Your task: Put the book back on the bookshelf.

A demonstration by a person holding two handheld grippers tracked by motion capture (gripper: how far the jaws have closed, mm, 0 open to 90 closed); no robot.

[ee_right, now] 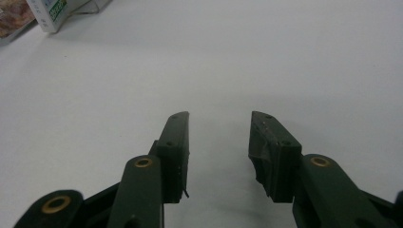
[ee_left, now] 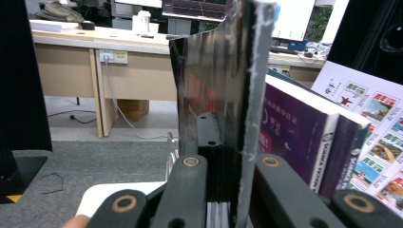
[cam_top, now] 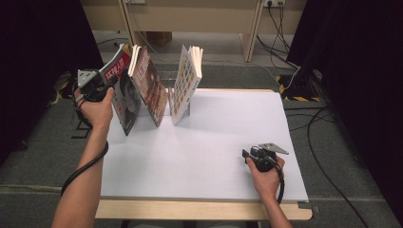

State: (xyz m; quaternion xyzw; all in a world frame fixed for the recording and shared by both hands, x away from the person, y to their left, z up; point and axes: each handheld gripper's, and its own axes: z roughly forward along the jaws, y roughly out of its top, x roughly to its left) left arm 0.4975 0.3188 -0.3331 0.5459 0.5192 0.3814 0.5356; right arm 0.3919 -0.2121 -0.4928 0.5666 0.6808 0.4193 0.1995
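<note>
Three books stand in a row at the table's back left. In the high view my left gripper [cam_top: 108,80] is shut on the top edge of the leftmost one, a thin red-covered magazine [cam_top: 122,97] that leans left. In the left gripper view the magazine [ee_left: 223,80] rises edge-on between the jaws of that gripper [ee_left: 233,159]. Beside it stand a dark red-brown book [cam_top: 151,88] and a white book [cam_top: 186,83] with small pictures on its cover. My right gripper [cam_top: 247,155] rests low at the table's front right. Its jaws [ee_right: 218,121] are open over bare white table [ee_right: 237,57].
A clear bookend [cam_top: 164,78] stands behind the books. The purple spine of the middle book [ee_left: 294,137] and the white book's cover [ee_left: 375,118] sit close to the right of the held magazine. A desk [cam_top: 190,19] and floor cables [cam_top: 313,123] lie beyond the table.
</note>
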